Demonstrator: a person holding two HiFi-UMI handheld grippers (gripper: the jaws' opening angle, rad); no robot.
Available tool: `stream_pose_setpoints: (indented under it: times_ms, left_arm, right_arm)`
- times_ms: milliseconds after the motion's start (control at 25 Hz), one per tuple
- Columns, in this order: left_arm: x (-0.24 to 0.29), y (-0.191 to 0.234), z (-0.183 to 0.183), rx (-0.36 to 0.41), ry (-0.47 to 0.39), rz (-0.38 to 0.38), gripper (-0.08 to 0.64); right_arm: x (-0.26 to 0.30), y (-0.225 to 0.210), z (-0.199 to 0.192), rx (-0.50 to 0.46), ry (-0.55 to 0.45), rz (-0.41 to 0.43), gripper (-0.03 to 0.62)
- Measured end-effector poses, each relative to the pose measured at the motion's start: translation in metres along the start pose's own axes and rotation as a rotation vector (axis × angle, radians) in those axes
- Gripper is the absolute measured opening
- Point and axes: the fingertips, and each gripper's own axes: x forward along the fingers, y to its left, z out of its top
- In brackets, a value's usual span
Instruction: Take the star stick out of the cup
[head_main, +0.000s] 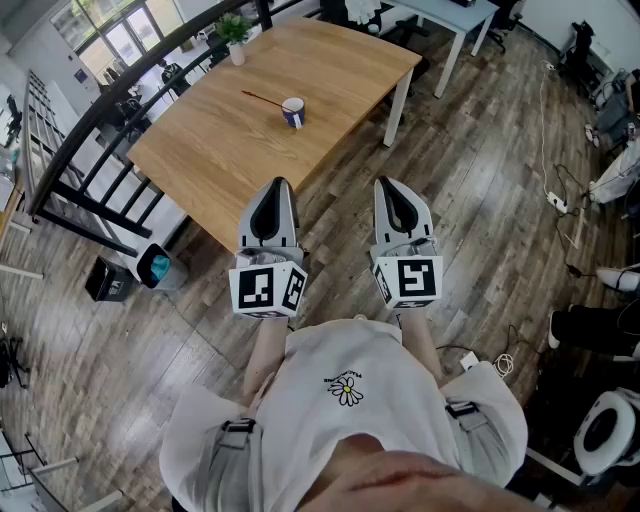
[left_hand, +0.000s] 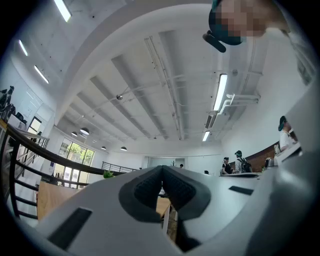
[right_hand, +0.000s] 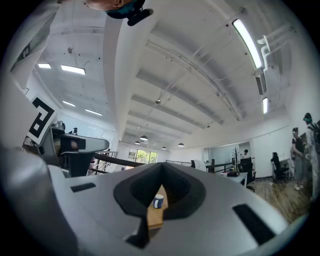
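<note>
Head view: blue-and-white cup (head_main: 293, 112) on wooden table (head_main: 200, 150), star stick (head_main: 262, 98) leaning out of it. Cup lettering, if any, is too small to read. Left gripper (head_main: 280, 185) and right gripper (head_main: 386, 184) are well short of the table.
Left gripper view: jaws together, nothing held.
Right gripper view: jaws together, empty; cup far beyond.

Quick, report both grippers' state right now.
Left gripper: closed, holding nothing.
Right gripper: closed, holding nothing; the cup is well out ahead of it.
</note>
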Motion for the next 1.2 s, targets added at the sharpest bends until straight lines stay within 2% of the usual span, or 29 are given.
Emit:
stream_pose_setpoints:
  times_ms: [480,680,960,1200]
  left_arm:
    - [0.000,-0.015,-0.004,0.013,0.002,-0.002,0.017]
    - [0.006,-0.022,-0.010,0.005,0.001,0.002,0.017]
    - [0.018,-0.057,-0.022,-0.007,-0.021,0.014,0.017]
    - [0.044,-0.102,-0.032,-0.014,-0.022,-0.027,0.017]
  right_arm:
    - [-0.007,-0.017,0.000,0.009,-0.018,0.006,0.008]
    - [-0.015,-0.023,0.005,0.023,-0.071,0.036,0.008]
    - [-0.033,-0.057,-0.008,0.012,-0.047,0.071,0.009]
    - [-0.044,-0.101,-0.009,-0.003,-0.033,0.067,0.009]
